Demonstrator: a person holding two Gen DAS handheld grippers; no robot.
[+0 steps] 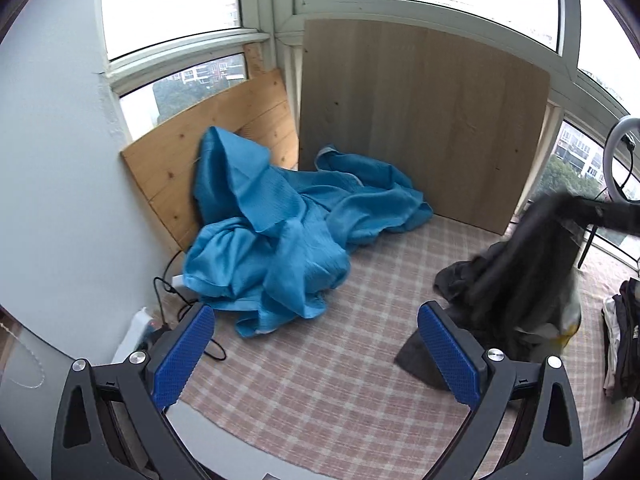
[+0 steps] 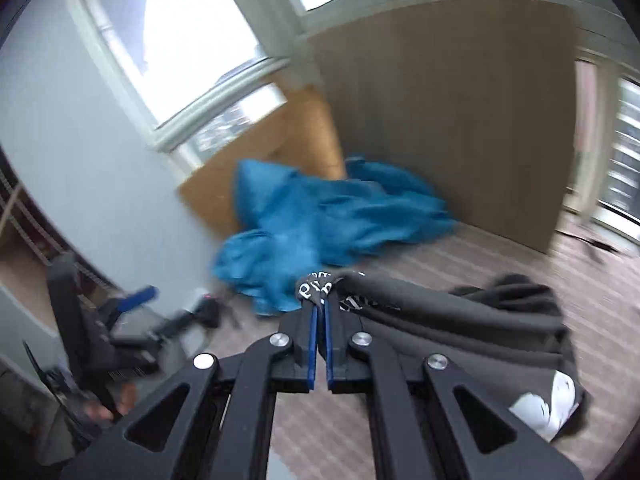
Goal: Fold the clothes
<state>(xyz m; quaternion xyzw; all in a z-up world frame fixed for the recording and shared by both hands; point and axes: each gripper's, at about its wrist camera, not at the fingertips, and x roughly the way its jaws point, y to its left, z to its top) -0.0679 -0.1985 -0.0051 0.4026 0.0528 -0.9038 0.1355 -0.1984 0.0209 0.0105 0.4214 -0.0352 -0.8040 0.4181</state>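
Note:
A dark grey garment [image 1: 516,276] with white print hangs off the plaid-covered surface [image 1: 320,380], lifted at its top edge. My right gripper [image 2: 321,308] is shut on a fold of this dark garment [image 2: 460,316], which trails to the right and down. In the left wrist view the right gripper's black body [image 1: 600,212] comes in from the right edge, holding the cloth up. My left gripper [image 1: 316,354] stands open over the plaid surface, with nothing between its blue pads [image 1: 184,356]. In the blurred right wrist view the left gripper [image 2: 136,300] shows at the left.
A crumpled blue cloth [image 1: 280,232] lies at the back left against wooden boards [image 1: 420,120] under the windows. A black cable [image 1: 176,292] and a white power strip [image 1: 132,336] lie at the left edge. More clothes [image 1: 624,336] are piled at the far right.

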